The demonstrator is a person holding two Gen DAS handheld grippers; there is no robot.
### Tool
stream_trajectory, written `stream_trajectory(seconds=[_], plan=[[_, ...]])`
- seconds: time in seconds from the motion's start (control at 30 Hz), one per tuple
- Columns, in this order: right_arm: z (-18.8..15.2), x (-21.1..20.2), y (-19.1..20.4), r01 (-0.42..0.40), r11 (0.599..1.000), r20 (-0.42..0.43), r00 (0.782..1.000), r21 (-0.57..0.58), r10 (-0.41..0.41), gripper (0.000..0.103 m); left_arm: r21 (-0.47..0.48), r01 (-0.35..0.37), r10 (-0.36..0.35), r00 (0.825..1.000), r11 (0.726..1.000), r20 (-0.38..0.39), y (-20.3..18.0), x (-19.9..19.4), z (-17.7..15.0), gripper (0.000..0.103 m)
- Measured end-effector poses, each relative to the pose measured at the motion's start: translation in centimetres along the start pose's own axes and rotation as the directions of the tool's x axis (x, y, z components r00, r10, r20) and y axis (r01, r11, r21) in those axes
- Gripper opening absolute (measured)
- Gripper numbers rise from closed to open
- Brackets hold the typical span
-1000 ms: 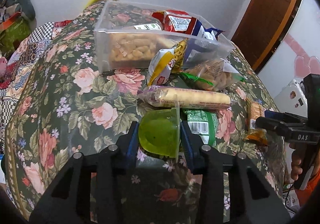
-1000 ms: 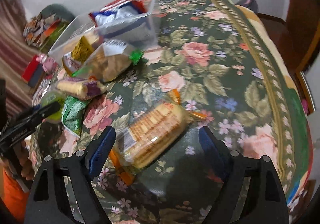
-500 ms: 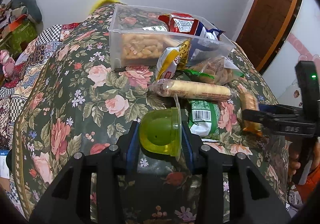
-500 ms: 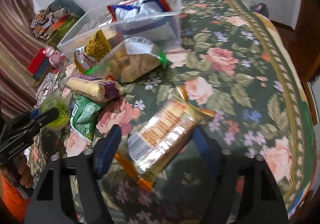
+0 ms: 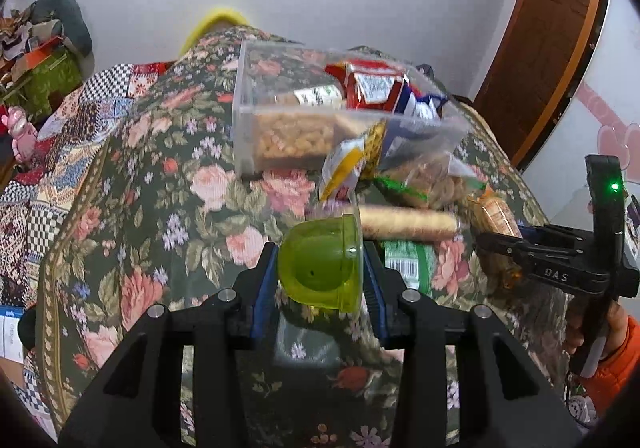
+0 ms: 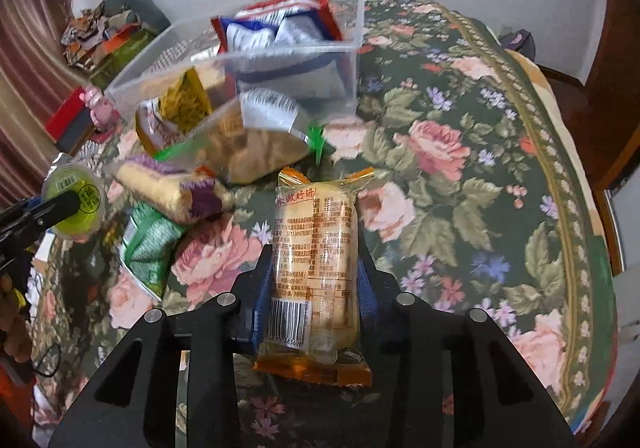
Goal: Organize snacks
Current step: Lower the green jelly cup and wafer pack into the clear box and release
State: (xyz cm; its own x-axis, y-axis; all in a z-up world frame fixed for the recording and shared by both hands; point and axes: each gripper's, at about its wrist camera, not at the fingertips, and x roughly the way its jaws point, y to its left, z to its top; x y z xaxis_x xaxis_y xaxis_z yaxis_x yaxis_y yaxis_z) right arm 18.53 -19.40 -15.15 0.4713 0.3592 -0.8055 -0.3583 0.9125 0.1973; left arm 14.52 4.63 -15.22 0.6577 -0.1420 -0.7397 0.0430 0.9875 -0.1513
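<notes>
The left gripper [image 5: 320, 268] has its blue-padded fingers [image 5: 264, 288] pinching a translucent green plastic jelly cup [image 5: 320, 262], held clear above the surface covered in a dark green floral cloth [image 5: 132, 215]. The right gripper [image 6: 314, 284] has its fingers [image 6: 366, 288] pressed on the sides of a clear, orange-edged packet of pale biscuits [image 6: 316, 260], which stands lengthwise between them.

The landmark is the clear rectangular plastic bin [image 5: 280, 119], sitting on the surface and already holding a red-and-white bag [image 5: 368, 85] and tan snacks. Leaning against its near wall is a yellow-and-white pouch [image 5: 344, 167]; just nearer than that lie a clear bag of brown crackers with a green seal [image 5: 424, 179], a long purple-ended roll of biscuits [image 5: 408, 224], and a green-and-white packet [image 5: 408, 260].
</notes>
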Motion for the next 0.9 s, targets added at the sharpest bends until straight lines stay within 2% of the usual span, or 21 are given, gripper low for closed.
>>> stream_trajectory(seconds=[0.2, 0.5, 0.7, 0.9], plan=[[2.6, -2.3, 0.3, -0.017, 1.000, 0.088, 0.996, -0.010, 0.018, 0.035, 0.000, 0.010, -0.010, 0.998, 1.000, 0.060, -0.2, -0.9, 2.8, 0.040], [7.5, -4.3, 2.2, -0.057, 0.997, 0.204, 0.977, -0.044, 0.065, 0.035, 0.003, 0.001, -0.002, 0.992, 1.000, 0.126, -0.4, -1.2, 6.9, 0.040], [10.6, -3.5, 4.3, -0.085, 0.994, 0.235, 0.967, -0.073, 0.100, 0.035, -0.018, -0.018, 0.021, 0.989, 1.000, 0.144, 0.3, 0.0, 9.1, 0.040], [13.4, -1.2, 6.7, -0.115, 0.988, 0.221, 0.966, -0.098, 0.134, 0.035, -0.032, -0.039, 0.043, 0.989, 0.999, 0.142, 1.0, 1.7, 11.0, 0.040]])
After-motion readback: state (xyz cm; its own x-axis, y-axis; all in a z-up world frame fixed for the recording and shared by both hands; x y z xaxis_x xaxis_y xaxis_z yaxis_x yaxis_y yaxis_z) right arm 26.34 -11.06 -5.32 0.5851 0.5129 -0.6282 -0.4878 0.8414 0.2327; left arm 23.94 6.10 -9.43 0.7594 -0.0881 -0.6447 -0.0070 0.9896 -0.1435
